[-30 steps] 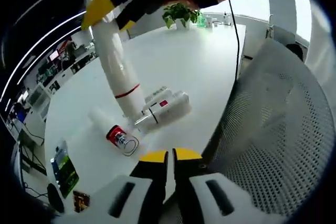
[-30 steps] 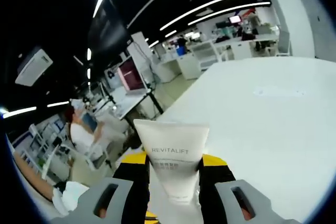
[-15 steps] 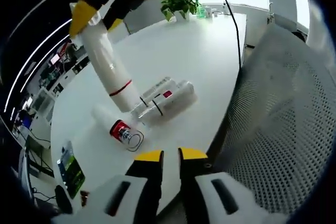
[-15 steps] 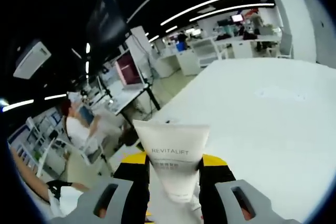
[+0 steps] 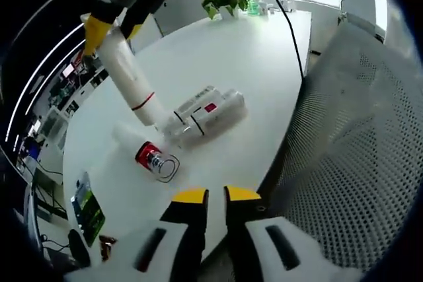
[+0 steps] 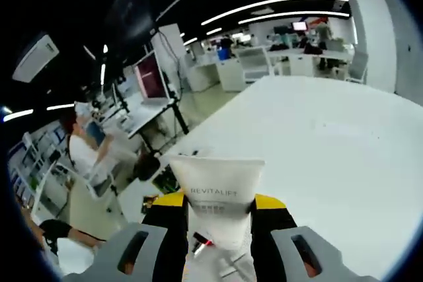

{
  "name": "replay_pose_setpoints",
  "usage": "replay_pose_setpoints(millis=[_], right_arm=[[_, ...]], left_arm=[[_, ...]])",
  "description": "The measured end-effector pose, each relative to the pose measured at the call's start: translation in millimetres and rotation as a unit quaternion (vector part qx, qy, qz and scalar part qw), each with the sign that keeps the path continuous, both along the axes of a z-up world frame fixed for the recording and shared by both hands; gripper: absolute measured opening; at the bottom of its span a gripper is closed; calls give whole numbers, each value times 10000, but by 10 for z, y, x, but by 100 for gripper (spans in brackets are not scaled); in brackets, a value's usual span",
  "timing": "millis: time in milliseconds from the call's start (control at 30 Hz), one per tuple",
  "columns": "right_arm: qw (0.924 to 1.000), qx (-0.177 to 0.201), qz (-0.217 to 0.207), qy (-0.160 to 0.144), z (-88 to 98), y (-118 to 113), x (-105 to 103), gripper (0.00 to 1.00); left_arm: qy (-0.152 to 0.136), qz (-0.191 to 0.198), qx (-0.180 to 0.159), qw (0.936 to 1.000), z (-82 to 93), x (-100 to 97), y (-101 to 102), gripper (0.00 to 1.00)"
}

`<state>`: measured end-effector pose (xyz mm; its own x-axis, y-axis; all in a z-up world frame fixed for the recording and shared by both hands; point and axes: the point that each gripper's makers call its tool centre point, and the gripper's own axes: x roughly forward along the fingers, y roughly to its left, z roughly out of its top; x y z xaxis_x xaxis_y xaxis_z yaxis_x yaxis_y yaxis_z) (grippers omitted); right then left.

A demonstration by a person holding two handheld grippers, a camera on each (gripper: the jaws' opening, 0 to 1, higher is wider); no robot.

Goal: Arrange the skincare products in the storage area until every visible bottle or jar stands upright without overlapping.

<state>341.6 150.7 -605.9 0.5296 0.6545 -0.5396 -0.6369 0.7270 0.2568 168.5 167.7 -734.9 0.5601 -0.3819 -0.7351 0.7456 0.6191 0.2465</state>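
A: How far along is the tidying?

B: Early, I'd judge. In the left gripper view the right gripper [image 5: 104, 29], upper left of the frame, is clamped on the crimped end of a long white tube [image 5: 129, 78] with a thin red band; the tube leans, its cap end down among the others at centre. Nothing stands upright on its own.

A: What is left?

B: Two white bottles [image 5: 210, 111] lie on their sides, touching, one with a red label. Lower left of them a red-collared jar [image 5: 151, 158] lies tipped, its clear round end facing the camera, though I can't be sure it isn't a loose lid.

A: And the left gripper?

B: The left gripper [image 5: 207, 195], at the bottom of its own view, grasps nothing, jaws nearly together with a narrow gap.

A: Materials?

B: The tube looks like soft matte plastic, flattened at the end; the right gripper view shows that end lettered REVITALIFT between yellow-tipped jaws. The bottles are glossy cylinders. The table [image 5: 225, 51] is smooth white, and a perforated mesh chair back [image 5: 357, 156] fills the right
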Motion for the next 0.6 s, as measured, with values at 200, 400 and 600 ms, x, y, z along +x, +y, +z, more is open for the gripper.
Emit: replay_pose_setpoints(millis=[200, 400, 600], right_arm=[[9994, -286, 157, -123, -56, 83, 134, 32], [9985, -431, 114, -320, -45, 73, 307, 32], [9986, -414, 8, -319, -88, 84, 527, 32]], left_arm=[[-117, -136, 104, 9998, 16, 6, -18, 9], [-241, -127, 160, 9995, 41, 30, -5, 6], [-163, -72, 179, 9997, 9, 27, 12, 7]])
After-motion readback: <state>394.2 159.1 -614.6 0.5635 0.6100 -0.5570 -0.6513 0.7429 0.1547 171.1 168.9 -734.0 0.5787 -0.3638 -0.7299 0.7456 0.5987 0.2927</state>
